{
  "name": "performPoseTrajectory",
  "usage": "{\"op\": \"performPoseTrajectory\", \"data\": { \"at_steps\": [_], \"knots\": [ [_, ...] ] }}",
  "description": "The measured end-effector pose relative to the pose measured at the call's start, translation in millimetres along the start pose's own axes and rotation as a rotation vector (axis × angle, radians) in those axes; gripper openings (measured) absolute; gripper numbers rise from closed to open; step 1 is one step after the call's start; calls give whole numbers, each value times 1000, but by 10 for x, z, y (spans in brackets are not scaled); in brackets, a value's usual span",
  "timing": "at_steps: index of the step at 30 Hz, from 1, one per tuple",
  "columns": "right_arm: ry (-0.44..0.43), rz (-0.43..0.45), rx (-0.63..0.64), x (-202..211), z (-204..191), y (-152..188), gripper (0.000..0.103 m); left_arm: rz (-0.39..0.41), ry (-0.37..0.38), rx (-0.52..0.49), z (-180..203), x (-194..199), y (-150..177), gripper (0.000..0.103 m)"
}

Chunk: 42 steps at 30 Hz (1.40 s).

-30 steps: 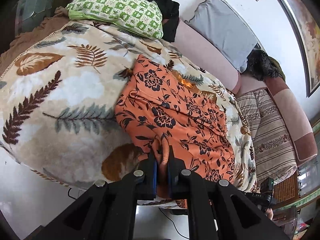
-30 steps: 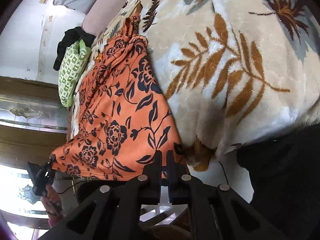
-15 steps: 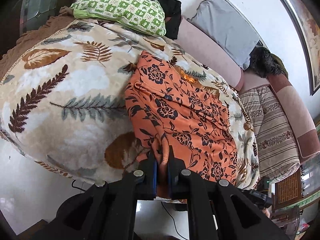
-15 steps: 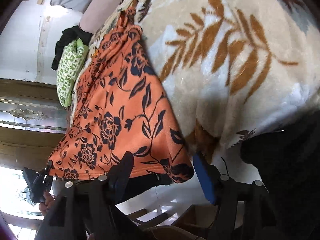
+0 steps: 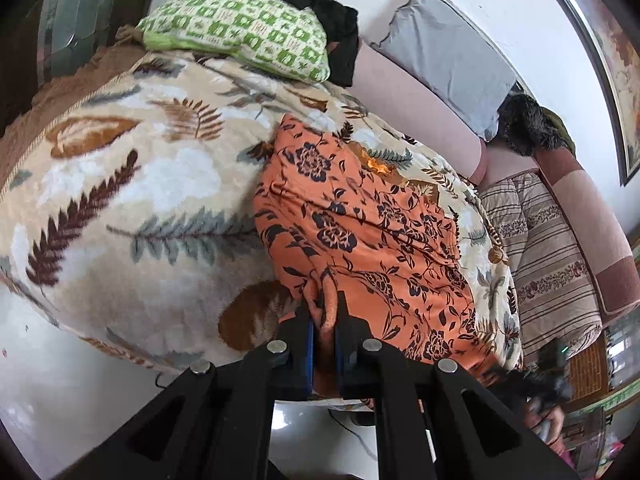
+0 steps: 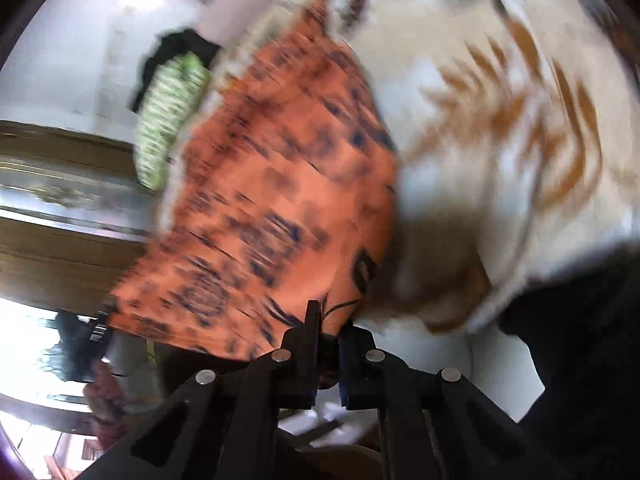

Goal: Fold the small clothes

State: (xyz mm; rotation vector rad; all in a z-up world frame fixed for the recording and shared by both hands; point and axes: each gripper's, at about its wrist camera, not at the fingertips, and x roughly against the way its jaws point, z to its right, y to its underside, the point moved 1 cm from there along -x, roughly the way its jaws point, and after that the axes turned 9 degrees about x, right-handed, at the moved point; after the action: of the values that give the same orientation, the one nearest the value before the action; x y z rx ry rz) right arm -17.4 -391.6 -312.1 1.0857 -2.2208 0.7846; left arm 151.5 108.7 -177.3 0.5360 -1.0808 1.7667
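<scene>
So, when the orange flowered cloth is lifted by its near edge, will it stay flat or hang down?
The orange flowered cloth will probably hang limp: it wrinkles and bunches where the left gripper pinches it. It looks thin, so likely light. On the fuzzy leaf blanket it may drag instead of sliding.

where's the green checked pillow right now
In the left wrist view the green checked pillow sits upper left, at the leaf-print blanket's far end, against dark clothing.

Bare blanket [image 5: 120,184] left of garment [image 5: 360,232]

Orange garment [image 5: 372,232] with dark floral print, spread flat, slightly rumpled, on leaf-patterned blanket [image 5: 120,200].
</scene>
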Motion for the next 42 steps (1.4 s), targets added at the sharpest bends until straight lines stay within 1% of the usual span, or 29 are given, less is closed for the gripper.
{"op": "performPoseTrajectory", "data": {
  "at_steps": [4, 6, 9, 11, 14, 18, 20, 22, 23, 24, 25, 27, 28, 29, 30, 31, 32, 33, 34, 35, 36, 37, 38, 39, 40, 41, 42],
  "knots": [
    [-85, 126, 69, 311, -330, -413, 7, 24, -13, -75, 216, 80, -207, 8],
    [-106, 164, 102, 414, -462, -595, 7, 40, -15, -108, 338, 98, -342, 8],
    [-116, 233, 161, 489, -726, -1011, 7, 58, -12, -141, 501, 65, -564, 8],
    [-124, 265, 174, 480, -821, -1250, 7, 68, -15, -155, 595, -36, -780, 8],
    [-112, 315, 176, 401, -887, -1690, 7, 62, -12, -138, 646, -250, -1118, 8],
    [-111, 353, 110, 181, -777, -2356, 7, 25, -26, -97, 645, -774, -1696, 8],
    [-82, 379, 81, 10, -683, -2707, 7, 6, -43, -68, 605, -1097, -1966, 8],
    [-58, 393, 36, -220, -540, -3100, 7, -32, -71, -16, 502, -1550, -2242, 8],
    [-44, 396, 18, -265, -455, -3221, 7, -45, -85, 6, 446, -1738, -2329, 8],
    [-24, 399, -9, -400, -355, -3370, 7, -65, -106, 29, 354, -2015, -2427, 8],
    [-4, 392, -45, -593, -216, -3540, 7, -84, -120, 48, 274, -2228, -2475, 11],
    [34, 372, -94, -852, -6, -3737, 7, -120, -140, 111, 41, -2679, -2548, 11],
    [43, 358, -133, -1008, 142, -3812, 7, -122, -145, 140, -64, -2812, -2557, 13],
    [44, 344, -169, -1128, 277, -3854, 8, -113, -134, 172, -166, -2911, -2563, 14],
    [39, 315, -216, -1250, 439, -3884, 8, -93, -96, 221, -279, -2971, -2564, 14],
    [20, 300, -252, -1315, 556, -3885, 8, -67, -52, 268, -360, -2970, -2558, 16],
    [3, 303, -269, -1346, 636, -3876, 8, -27, -14, 301, -407, -2914, -2550, 21],
    [-12, 321, -278, -1337, 697, -3856, 8, 10, -3, 308, -421, -2844, -2543, 26],
    [-20, 344, -274, -1302, 734, -3843, 8, 72, 3, 311, -432, -2720, -2548, 40],
    [-26, 365, -262, -1249, 734, -3828, 8, 133, 13, 318, -446, -2590, -2548, 58],
    [-19, 396, -242, -1167, 711, -3815, 8, 194, 21, 346, -473, -2436, -2533, 64],
    [-12, 443, -211, -1039, 665, -3809, 9, 240, 12, 382, -492, -2300, -2506, 66],
    [-14, 468, -198, -959, 635, -3787, 12, 258, -1, 402, -484, -2197, -2467, 66],
    [-4, 520, -196, -817, 602, -3768, 17, 260, 0, 391, -428, -2094, -2412, 66],
    [-2, 548, -198, -703, 571, -3746, 28, 262, -9, 370, -352, -2024, -2346, 66],
    [0, 567, -196, -600, 513, -3726, 36, 266, -37, 342, -250, -1958, -2259, 66],
    [1, 590, -181, -490, 405, -3689, 57, 268, -82, 294, -110, -1892, -2127, 66]
  ]
}}
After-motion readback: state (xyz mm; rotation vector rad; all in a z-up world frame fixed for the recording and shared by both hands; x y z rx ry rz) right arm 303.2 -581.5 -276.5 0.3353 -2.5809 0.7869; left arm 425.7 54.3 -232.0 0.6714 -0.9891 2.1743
